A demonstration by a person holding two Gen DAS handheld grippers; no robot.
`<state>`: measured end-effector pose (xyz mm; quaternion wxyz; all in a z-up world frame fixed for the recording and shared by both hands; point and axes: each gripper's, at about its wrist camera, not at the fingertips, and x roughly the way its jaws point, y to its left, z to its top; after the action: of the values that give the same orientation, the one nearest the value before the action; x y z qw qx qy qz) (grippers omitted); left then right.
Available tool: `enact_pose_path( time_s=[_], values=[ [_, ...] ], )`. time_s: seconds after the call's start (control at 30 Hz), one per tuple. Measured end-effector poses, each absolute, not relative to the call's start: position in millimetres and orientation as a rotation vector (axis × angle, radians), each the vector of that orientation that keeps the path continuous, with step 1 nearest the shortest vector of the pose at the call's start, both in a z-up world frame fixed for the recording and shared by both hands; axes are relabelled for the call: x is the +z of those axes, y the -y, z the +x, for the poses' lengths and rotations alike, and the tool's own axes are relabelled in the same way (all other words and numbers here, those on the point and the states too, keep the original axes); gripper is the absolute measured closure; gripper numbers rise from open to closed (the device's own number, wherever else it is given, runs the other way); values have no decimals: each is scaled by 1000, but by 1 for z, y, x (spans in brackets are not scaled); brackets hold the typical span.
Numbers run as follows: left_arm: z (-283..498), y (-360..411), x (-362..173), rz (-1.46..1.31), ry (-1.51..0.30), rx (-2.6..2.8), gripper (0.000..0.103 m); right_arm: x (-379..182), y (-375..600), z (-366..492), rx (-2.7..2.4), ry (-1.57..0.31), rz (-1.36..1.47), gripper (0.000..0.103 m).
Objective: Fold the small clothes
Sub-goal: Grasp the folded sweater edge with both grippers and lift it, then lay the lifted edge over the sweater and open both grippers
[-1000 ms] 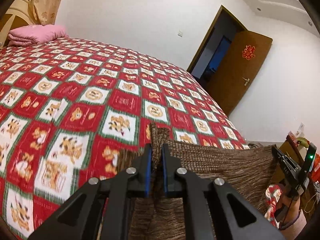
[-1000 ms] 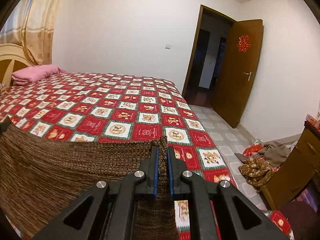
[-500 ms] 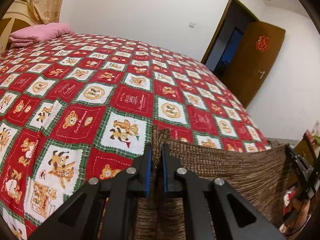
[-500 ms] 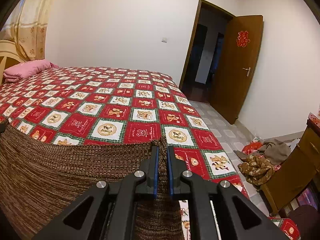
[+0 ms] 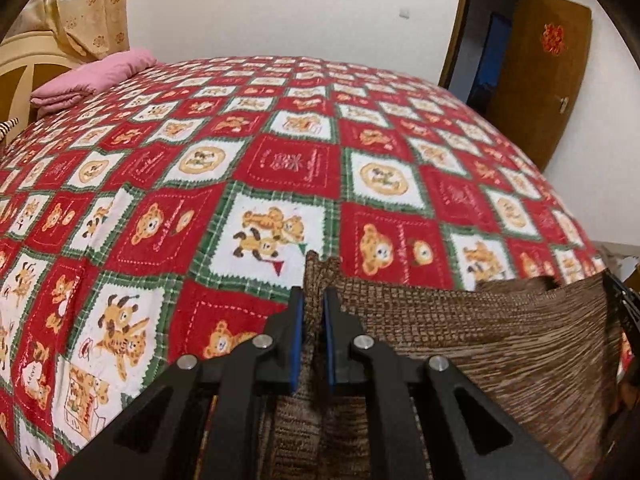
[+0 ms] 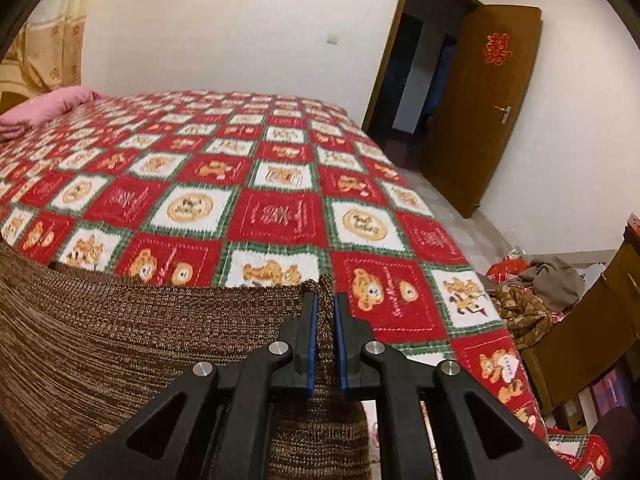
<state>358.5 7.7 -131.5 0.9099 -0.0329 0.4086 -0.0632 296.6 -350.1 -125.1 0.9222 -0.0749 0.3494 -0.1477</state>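
A brown knitted garment (image 5: 480,332) hangs stretched between my two grippers above the near end of the bed. My left gripper (image 5: 312,300) is shut on its left top corner. My right gripper (image 6: 325,300) is shut on its right top corner; the garment (image 6: 120,332) spreads to the left in the right wrist view. The right gripper's edge shows at the far right of the left wrist view (image 5: 624,304). The garment's lower part is hidden below the frames.
The bed has a red, white and green bear-print cover (image 5: 280,160). A pink pillow (image 5: 96,76) lies by the headboard. An open wooden door (image 6: 480,112) is at the right. A pile of clothes (image 6: 536,292) lies on the floor beside a wooden cabinet (image 6: 592,320).
Both grippers have moved forward and lower over the bed, carrying the stretched garment. The bed cover looms larger in both views. Both grips stay shut.
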Motion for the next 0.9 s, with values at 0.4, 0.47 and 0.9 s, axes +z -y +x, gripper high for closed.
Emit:
enact_pose_path(
  time_s=[0.4, 0.47, 0.9],
  values=[
    [367, -4, -147, -9, -905, -20, 65, -145, 364, 311, -273, -841, -88, 91],
    [366, -9, -146, -3, -906, 55, 37, -144, 367, 310, -301, -836, -77, 78],
    [295, -14, -101, 16, -797, 4, 17, -82, 335, 208, -302, -565, 91, 39]
  ],
)
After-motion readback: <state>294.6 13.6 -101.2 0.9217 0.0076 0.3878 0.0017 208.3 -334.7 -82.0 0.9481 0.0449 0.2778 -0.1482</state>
